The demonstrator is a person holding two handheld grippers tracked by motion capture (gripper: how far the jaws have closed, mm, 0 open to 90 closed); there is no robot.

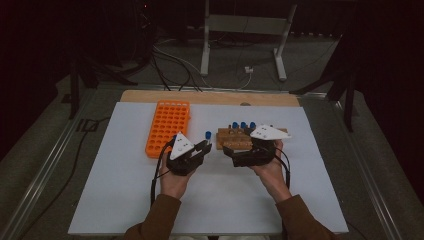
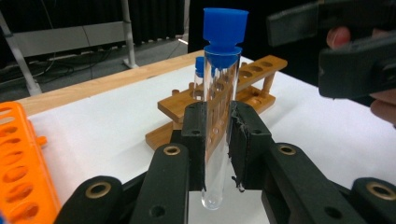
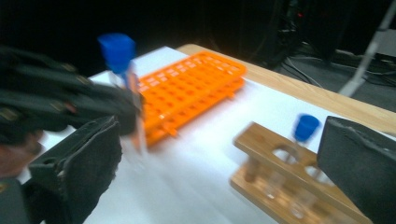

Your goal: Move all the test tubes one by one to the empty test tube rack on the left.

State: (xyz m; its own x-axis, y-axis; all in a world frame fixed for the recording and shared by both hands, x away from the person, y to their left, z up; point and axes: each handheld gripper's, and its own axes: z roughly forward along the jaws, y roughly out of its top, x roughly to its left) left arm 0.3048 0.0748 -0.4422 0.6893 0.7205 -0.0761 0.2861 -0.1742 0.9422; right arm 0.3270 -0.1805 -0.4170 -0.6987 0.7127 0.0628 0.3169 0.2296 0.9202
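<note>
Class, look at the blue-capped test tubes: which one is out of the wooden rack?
The tube clamped upright in the left gripper; the other tubes stand in the wooden rack.

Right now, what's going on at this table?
A person works with two handheld grippers on a white table. The left gripper is clamped on a clear test tube with a blue cap, holding it upright between the orange rack and the wooden rack. The right gripper is open, with nothing between its jaws, right by the wooden rack, where other blue-capped tubes stand. The orange rack's holes look empty.
</note>
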